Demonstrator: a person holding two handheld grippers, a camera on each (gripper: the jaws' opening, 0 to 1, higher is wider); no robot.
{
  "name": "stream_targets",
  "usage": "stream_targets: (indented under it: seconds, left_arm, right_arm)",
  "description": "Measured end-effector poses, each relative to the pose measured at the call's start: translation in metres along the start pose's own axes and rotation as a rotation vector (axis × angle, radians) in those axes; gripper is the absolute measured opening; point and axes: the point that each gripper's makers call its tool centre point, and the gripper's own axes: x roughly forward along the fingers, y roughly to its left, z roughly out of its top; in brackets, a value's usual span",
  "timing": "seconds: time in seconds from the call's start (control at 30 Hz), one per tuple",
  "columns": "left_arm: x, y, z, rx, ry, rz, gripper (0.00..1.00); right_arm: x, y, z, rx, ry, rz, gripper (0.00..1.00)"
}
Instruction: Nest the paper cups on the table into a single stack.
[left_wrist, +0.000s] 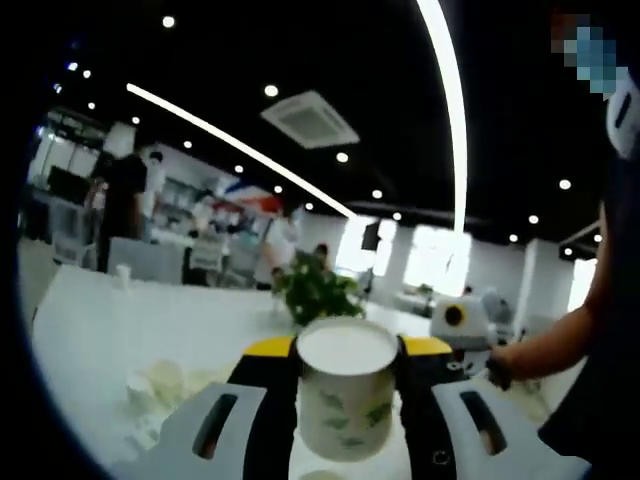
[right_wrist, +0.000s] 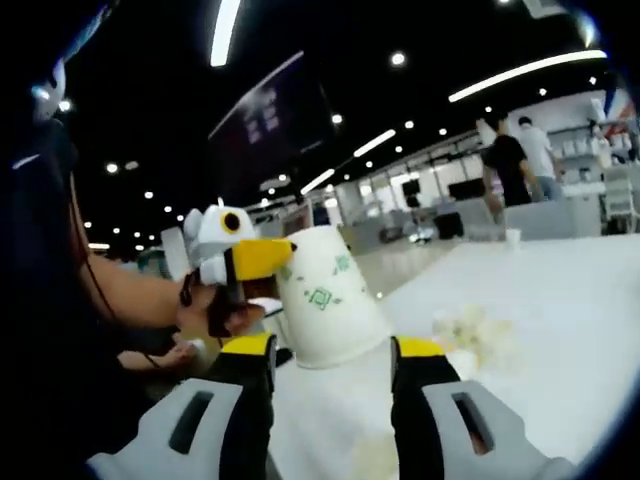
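White table (right_wrist: 560, 330) under ceiling strip lights (left_wrist: 240, 148), left tool (left_wrist: 348, 400) gripping paper cup (left_wrist: 347, 395), right tool (right_wrist: 330, 375) open

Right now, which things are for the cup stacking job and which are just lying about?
For the job:
paper cup between the left hand-held gripper jaws
white table
right hand-held gripper

Just lying about:
green plant
crumpled white bits on the table
small far cup

Bright ceiling strip lights (left_wrist: 455, 110), soft fisheye blur
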Motion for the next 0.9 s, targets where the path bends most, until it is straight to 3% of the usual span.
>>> stream_targets:
  seconds: [0.4, 0.6, 0.9]
  left_arm:
    - [0.0, 0.002, 0.009, -0.015, -0.039, 0.005, 0.37]
    - [-0.003, 0.003, 0.003, -0.017, -0.023, 0.004, 0.37]
    - [-0.03, 0.002, -0.019, -0.066, 0.117, -0.105, 0.37]
  right_arm:
    - [0.003, 0.002, -0.003, 0.065, -0.001, 0.023, 0.4]
    - [0.002, 0.004, 0.003, 0.077, -0.013, 0.037, 0.39]
    - [-0.003, 0.013, 0.015, 0.081, -0.016, 0.108, 0.33]
